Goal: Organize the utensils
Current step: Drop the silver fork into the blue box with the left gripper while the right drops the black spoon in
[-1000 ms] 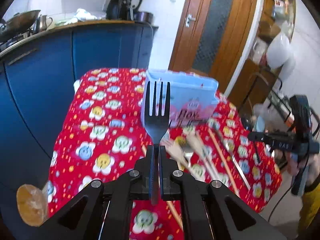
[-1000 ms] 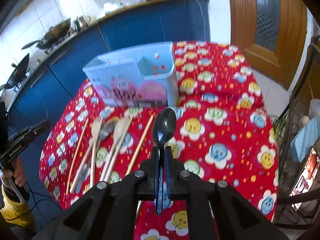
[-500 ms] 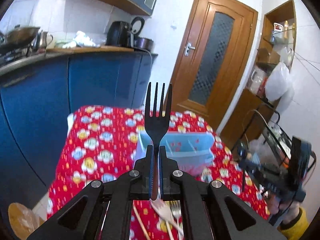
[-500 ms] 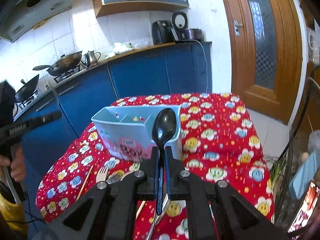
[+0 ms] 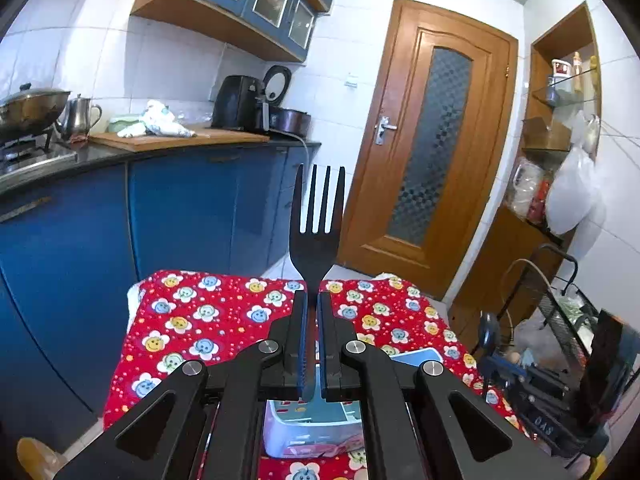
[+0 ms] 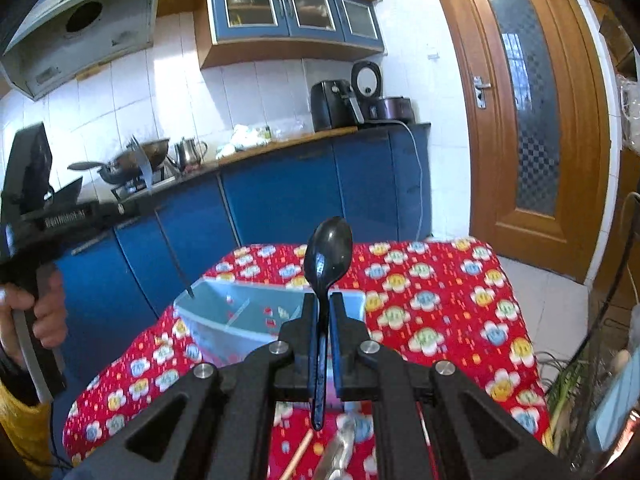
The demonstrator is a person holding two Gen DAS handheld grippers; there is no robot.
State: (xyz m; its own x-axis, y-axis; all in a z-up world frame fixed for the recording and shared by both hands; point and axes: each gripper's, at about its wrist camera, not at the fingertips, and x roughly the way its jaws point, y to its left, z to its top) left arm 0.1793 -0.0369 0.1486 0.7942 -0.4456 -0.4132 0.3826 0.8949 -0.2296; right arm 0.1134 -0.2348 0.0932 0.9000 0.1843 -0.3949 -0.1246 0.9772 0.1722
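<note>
Left gripper: the left gripper (image 5: pixel 312 300) is clamped on a black fork (image 5: pixel 317 216), pads pinching the handle, tines pointing straight up in the left wrist view.
Fork in the other view: from the right wrist camera the fork's thin handle (image 6: pixel 172 254) slants down from the far-left gripper body, its tip right at the near-left corner of the box rim; touching or just above it, I cannot tell.
Left hand: a hand (image 6: pixel 34 314) grips the handle of that left gripper at the left edge, with a yellow sleeve below it.
Right gripper: the right gripper (image 6: pixel 321 306) is clamped on a black spoon (image 6: pixel 326 264), bowl up, handle running down between the fingers and poking out below them.
Utensil box: a light blue divided box (image 6: pixel 224 320) sits on the desk, straight ahead of the right gripper and partly hidden behind it; in the left wrist view it peeks out under the left gripper's fingers (image 5: pixel 280 428).
Desk: covered with a red cloth printed with smiling flowers (image 6: pixel 432 292).
Loose utensils: near edge of the right wrist view, a wooden stick (image 6: pixel 298 454) and a blurred metal utensil (image 6: pixel 336 452) lie on the cloth.
Background: blue kitchen cabinets (image 5: pixel 180 208) at far left, a wooden door (image 5: pixel 436 144) at far right.
</note>
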